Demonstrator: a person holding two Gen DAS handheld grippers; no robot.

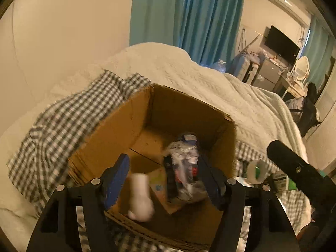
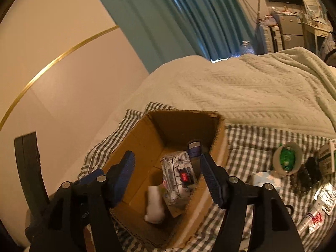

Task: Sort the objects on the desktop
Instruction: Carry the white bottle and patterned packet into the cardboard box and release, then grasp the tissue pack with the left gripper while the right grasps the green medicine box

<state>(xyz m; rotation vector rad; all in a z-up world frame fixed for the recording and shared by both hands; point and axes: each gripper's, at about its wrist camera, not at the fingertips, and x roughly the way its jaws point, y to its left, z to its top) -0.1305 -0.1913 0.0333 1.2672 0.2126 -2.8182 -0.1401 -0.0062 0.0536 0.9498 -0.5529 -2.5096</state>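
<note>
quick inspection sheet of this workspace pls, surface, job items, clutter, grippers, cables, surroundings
surface: checked cloth over a bed, white blanket behind.
job's things: open cardboard box holding a clear packet, a white object and a dark-capped item.
clutter: tape roll, tube, foil packs, dark beads on the cloth right of the box.
grippers: left gripper and right gripper open, both above the box, holding nothing.
cables: nothing seen.
surroundings: teal curtains, television, wall air conditioner.

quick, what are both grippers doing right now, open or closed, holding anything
Left gripper: open, holding nothing, above the cardboard box.
Right gripper: open, holding nothing, also above the box.
</note>
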